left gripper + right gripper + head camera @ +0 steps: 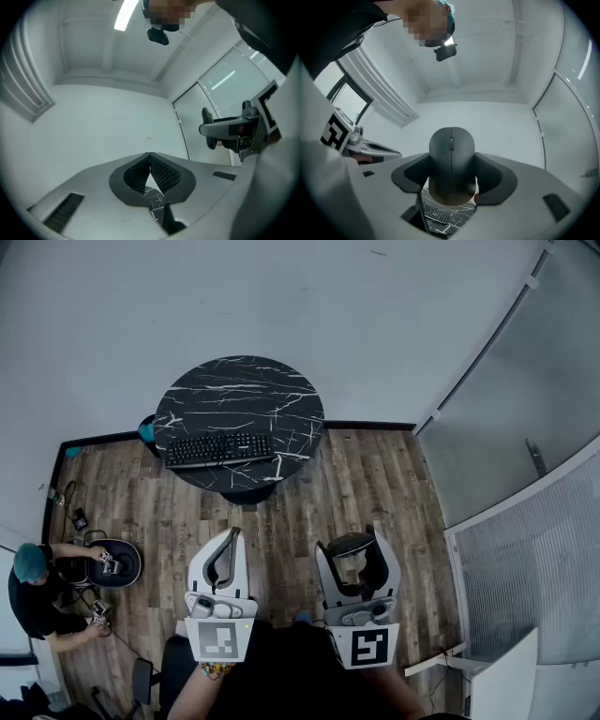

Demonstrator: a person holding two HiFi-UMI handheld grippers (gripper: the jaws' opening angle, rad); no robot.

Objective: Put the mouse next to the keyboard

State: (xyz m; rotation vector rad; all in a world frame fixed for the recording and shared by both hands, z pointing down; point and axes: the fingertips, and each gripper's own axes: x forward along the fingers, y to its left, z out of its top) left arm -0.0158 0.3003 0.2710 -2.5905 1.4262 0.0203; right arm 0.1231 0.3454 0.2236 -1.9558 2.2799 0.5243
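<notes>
Mouse [451, 159] is sitting pinched between the jaws of our right gripper [355, 557], which we are holding at lower centre of the head view. It is well apart from the keyboard [220, 449] lying on the round tabletop [272, 390] above. We are holding our left gripper [150, 158] pressed together, empty.

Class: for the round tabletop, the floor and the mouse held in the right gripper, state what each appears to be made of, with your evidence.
Tabletop: black marble or a marble-look laminate, judging by the irregular white veins; which of the two cannot be told.
Floor: wood or wood-look planks, with grain and plank seams visible.
Mouse: probably matte dark grey plastic, as it looks smooth and without glare.
</notes>
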